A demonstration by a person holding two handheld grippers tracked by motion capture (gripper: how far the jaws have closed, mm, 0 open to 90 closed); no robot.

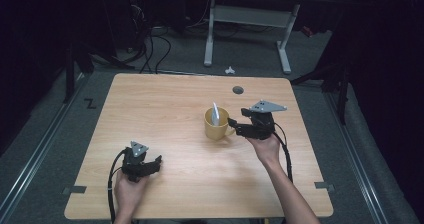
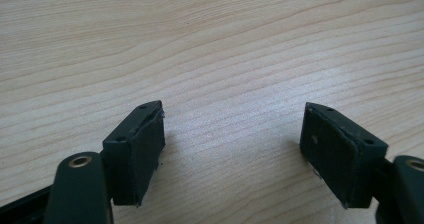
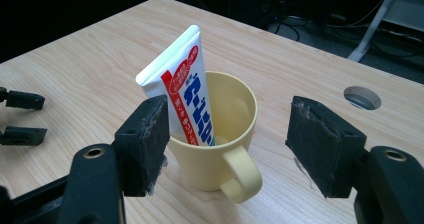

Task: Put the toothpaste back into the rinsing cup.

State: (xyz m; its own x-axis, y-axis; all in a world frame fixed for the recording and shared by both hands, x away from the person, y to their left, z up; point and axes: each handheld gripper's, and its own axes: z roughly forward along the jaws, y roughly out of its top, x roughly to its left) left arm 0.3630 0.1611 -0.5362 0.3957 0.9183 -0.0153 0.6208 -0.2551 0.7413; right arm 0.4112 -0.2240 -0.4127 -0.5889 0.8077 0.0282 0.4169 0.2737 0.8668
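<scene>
A yellow mug (image 1: 216, 125) (image 3: 215, 164) stands near the middle of the wooden table (image 1: 165, 104), its handle turned toward my right gripper. A white toothpaste tube (image 1: 215, 115) (image 3: 185, 89) with red and blue print leans inside it, flat end up. My right gripper (image 1: 235, 126) (image 3: 232, 144) is open just right of the mug, its jaws spread on either side of the handle, and nothing is gripped. Near the front left, my left gripper (image 1: 155, 163) (image 2: 232, 149) rests low over bare wood, open, with nothing between its pads.
A round cable hole (image 1: 238, 90) (image 3: 362, 97) sits in the table behind the mug. Beyond the far edge stand a white desk frame (image 1: 247, 19) and loose cables (image 1: 150, 49) on the floor. The left gripper's jaws (image 3: 20, 116) show at the far left of the right gripper view.
</scene>
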